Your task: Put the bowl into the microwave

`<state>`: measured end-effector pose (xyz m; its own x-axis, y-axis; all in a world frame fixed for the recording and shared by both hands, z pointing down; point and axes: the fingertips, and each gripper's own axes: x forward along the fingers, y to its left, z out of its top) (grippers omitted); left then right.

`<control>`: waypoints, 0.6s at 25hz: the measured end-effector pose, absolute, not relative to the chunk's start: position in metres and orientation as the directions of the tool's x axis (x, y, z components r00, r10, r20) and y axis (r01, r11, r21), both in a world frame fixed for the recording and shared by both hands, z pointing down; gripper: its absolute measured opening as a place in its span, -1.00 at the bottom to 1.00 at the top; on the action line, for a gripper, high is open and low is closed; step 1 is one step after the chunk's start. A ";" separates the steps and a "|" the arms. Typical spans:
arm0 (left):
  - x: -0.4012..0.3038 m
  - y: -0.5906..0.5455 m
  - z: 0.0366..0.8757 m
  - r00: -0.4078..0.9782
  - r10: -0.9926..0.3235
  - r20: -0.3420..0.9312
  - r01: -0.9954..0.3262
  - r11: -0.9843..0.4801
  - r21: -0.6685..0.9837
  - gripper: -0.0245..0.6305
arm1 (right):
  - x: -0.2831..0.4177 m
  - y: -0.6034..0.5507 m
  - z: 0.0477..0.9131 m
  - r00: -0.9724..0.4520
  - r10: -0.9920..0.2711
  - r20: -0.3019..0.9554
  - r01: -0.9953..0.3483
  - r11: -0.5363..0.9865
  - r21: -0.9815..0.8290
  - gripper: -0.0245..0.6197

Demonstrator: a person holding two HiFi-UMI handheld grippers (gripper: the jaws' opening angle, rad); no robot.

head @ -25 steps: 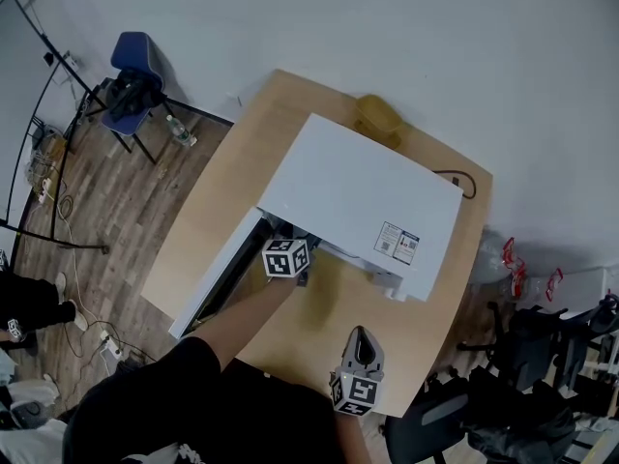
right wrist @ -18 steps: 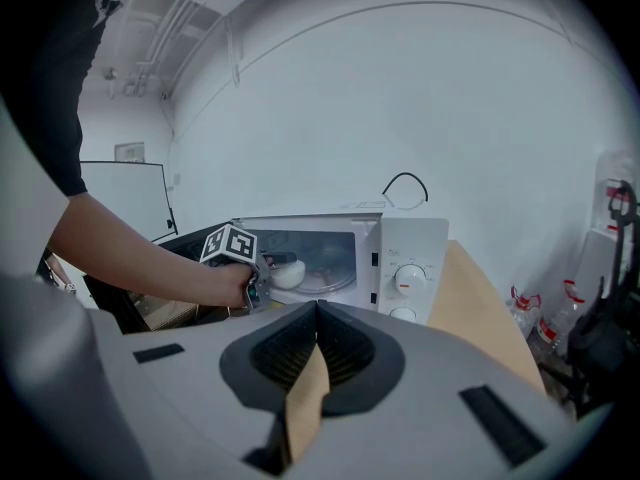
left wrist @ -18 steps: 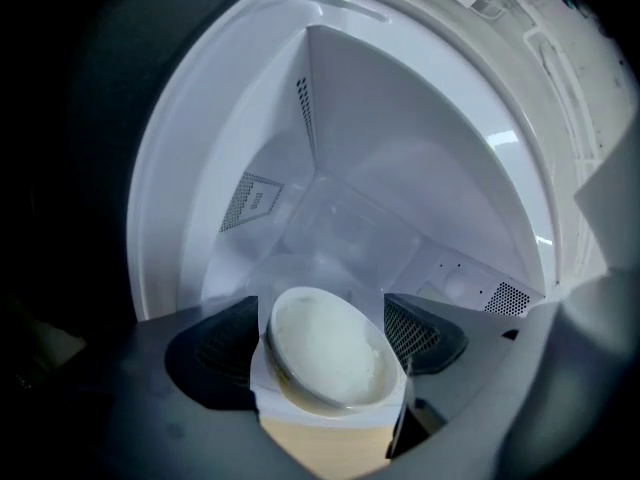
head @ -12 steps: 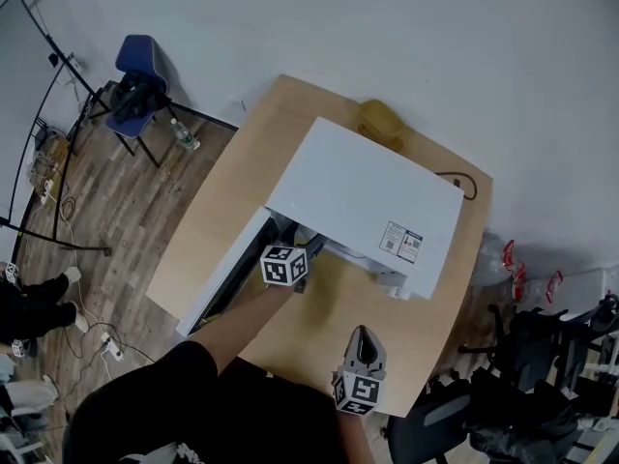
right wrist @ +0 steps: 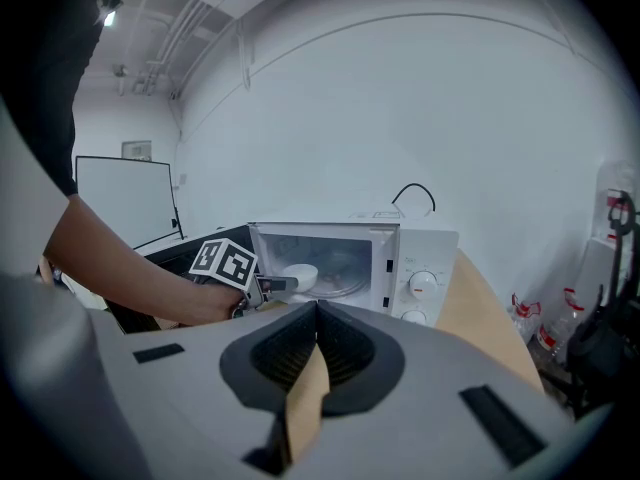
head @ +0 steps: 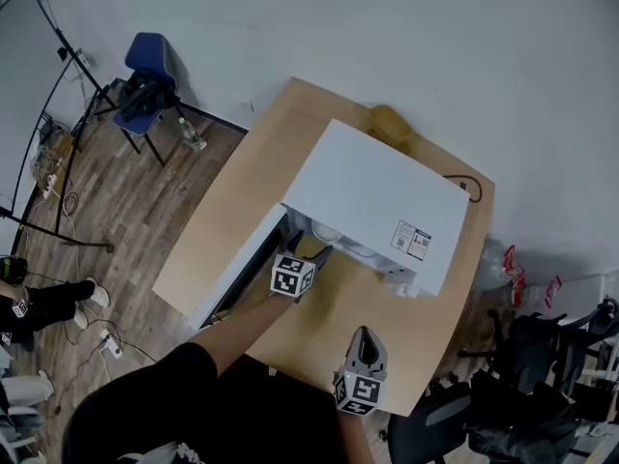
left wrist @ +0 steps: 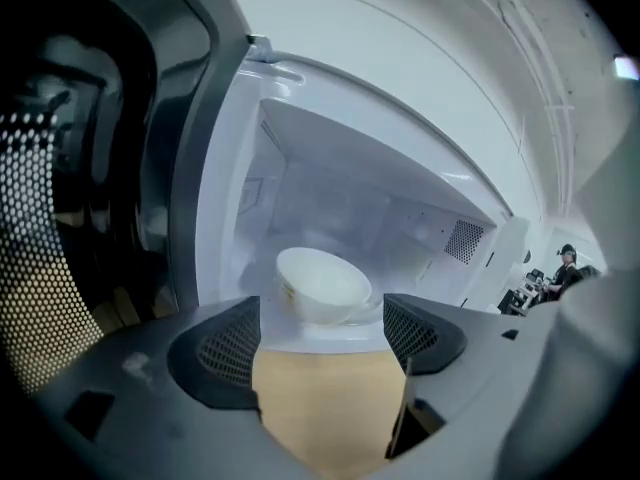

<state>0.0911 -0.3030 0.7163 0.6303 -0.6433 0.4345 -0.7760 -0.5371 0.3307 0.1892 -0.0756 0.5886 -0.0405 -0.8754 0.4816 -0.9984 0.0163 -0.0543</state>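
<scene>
White bowl [left wrist: 322, 286] inside microwave [head: 372, 201] cavity, upright, centre of left gripper view. Microwave door [head: 235, 271] swung open, left of cavity. Left gripper [left wrist: 322, 340] just outside opening, jaws wide apart, only bare table [head: 232, 191] showing between them. Bowl beyond tips, not touched. Right gripper [right wrist: 312, 353] at lower centre of head view, well apart from microwave, jaws pressed together, nothing held.
</scene>
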 end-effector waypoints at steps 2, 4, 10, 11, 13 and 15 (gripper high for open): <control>0.092 -0.301 0.718 0.632 -0.631 0.449 -0.772 -0.564 0.293 0.17 | 0.184 -0.072 0.587 -0.038 -0.876 0.480 -0.999 0.016 -0.050 -0.74; 0.093 -0.301 0.719 0.632 -0.627 0.455 -0.770 -0.576 0.276 0.17 | 0.181 -0.068 0.585 -0.036 -0.877 0.479 -0.999 0.016 -0.046 -0.74; 0.099 -0.309 0.728 0.639 -0.605 0.475 -0.765 -0.565 0.309 0.17 | 0.188 -0.063 0.588 -0.018 -0.875 0.483 -0.999 -0.002 -0.040 -0.74; 0.100 -0.310 0.728 0.644 -0.599 0.476 -0.761 -0.568 0.315 0.17 | 0.190 -0.063 0.588 -0.015 -0.875 0.484 -0.999 -0.006 -0.041 -0.74; 0.101 -0.312 0.728 0.646 -0.598 0.475 -0.758 -0.579 0.302 0.17 | 0.193 -0.063 0.588 -0.011 -0.875 0.483 -0.999 -0.011 -0.043 -0.74; 0.105 -0.315 0.728 0.647 -0.595 0.477 -0.754 -0.593 0.283 0.17 | 0.197 -0.063 0.590 -0.006 -0.874 0.487 -0.999 -0.016 -0.040 -0.74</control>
<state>0.1054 -0.3151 0.7279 0.6473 -0.5949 0.4766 -0.7537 -0.5930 0.2835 0.1968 -0.0633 0.5899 -0.0058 -0.8735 0.4867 -0.9991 -0.0158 -0.0404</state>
